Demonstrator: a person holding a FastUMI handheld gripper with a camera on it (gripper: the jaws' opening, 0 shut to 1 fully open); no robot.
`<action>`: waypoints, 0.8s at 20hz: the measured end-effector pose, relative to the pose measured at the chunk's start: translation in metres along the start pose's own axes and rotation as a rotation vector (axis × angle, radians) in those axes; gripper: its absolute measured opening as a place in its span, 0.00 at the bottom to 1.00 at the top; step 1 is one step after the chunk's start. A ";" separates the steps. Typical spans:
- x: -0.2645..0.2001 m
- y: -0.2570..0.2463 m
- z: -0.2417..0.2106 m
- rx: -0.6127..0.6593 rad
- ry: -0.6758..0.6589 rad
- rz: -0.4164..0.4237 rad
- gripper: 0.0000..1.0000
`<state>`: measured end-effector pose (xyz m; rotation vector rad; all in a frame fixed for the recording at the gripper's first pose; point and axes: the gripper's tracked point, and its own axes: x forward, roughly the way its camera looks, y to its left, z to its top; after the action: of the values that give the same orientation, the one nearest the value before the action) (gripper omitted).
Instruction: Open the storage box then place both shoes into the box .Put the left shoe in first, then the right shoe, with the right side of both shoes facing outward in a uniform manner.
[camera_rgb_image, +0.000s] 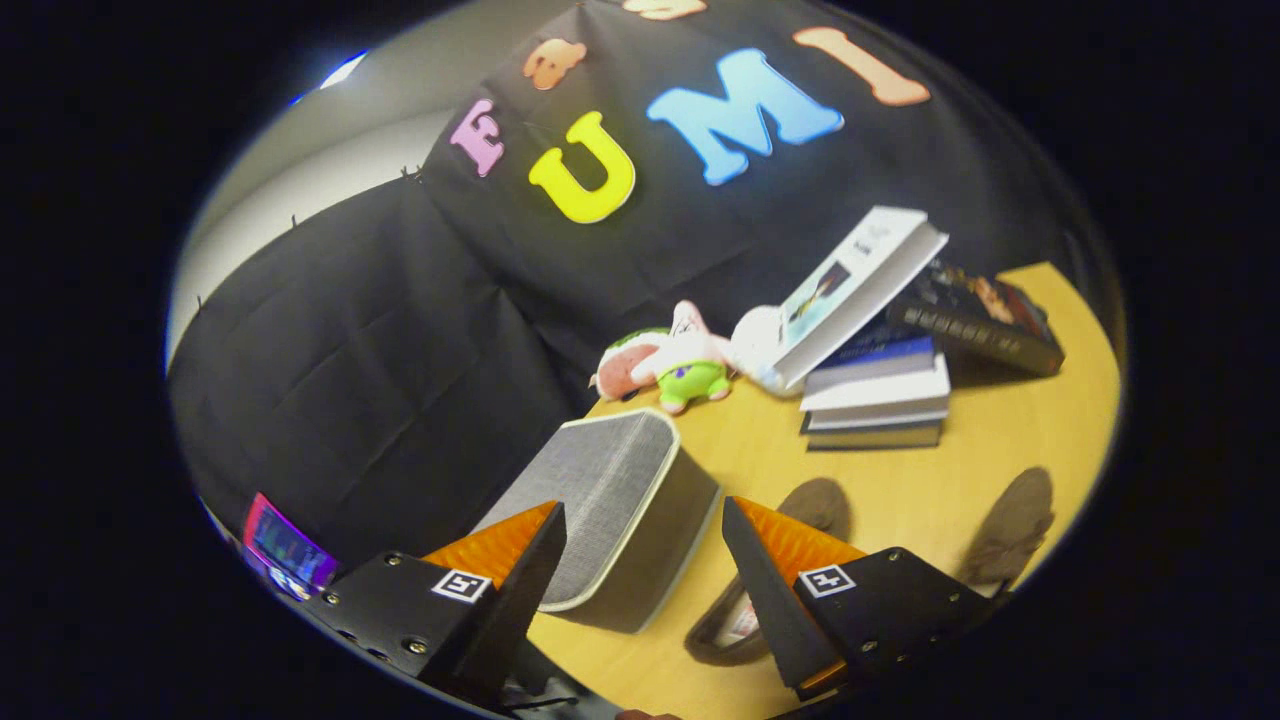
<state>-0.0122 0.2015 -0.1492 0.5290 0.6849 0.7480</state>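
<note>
Still-closed storage box (610, 510) at table (1000, 440) edge | tool (645, 545) spread wide, empty, likely lining up its lid | brown shoes (790, 560) waiting beside

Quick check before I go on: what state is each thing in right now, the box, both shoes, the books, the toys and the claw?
Storage box: lid closed, on the table between the fingers.
Near shoe: on the table beside the box, partly behind one finger, not yet in the box.
Far shoe: on the table, further from the box.
Books: stacked, top one propped at a tilt.
Plush toys: lying by the wall.
Claw: open, holding nothing.
</note>
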 end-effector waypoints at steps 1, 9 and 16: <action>0.003 0.002 -0.010 0.059 0.029 0.034 0.96; 0.032 -0.001 -0.037 0.260 0.141 0.178 0.96; 0.062 -0.001 -0.057 0.398 0.225 0.290 0.96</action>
<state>-0.0197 0.2586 -0.2103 0.9308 0.9891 0.9571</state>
